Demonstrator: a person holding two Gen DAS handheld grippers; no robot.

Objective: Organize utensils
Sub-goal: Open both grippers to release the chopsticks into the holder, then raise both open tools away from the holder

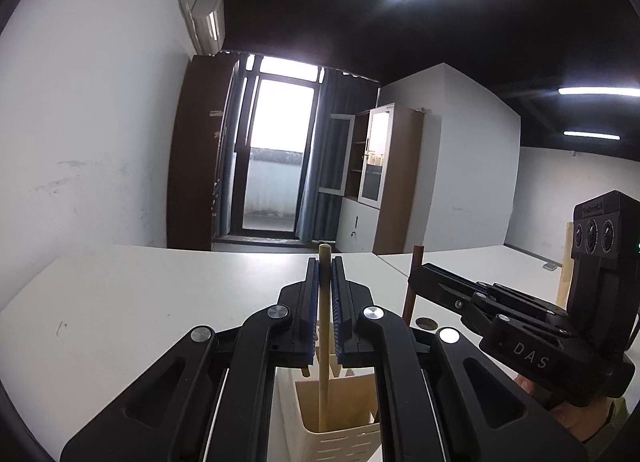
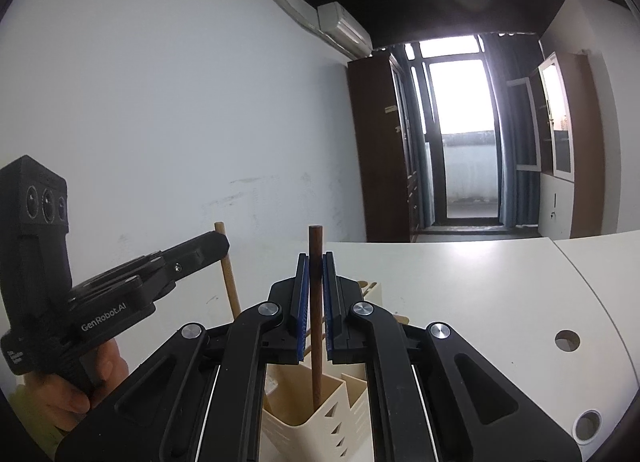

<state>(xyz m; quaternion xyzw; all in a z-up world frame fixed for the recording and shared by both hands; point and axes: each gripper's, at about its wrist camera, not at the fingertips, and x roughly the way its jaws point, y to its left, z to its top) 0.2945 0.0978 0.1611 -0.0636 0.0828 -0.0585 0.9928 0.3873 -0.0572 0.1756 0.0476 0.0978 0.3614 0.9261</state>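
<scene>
Standing upright in a cream utensil holder (image 1: 340, 414), a light wooden handle (image 1: 323, 342) is pinched near its top between the blue pads of the left gripper (image 1: 325, 302); lower end is sunk in a front compartment. A dark wooden handle (image 2: 316, 322) is likewise clamped by the right gripper (image 2: 315, 294), lower end dropped into a compartment of the same holder, w/ slotted walls seen at its near corner. Both handle tips are left projecting above the fingers. Holder is set on a white table (image 1: 140, 302), w/ bare top to the left & behind, far edge met by a white wall. Two cable holes (image 2: 567, 340) are noted toward the table's right edge, well apart from the holder.
</scene>
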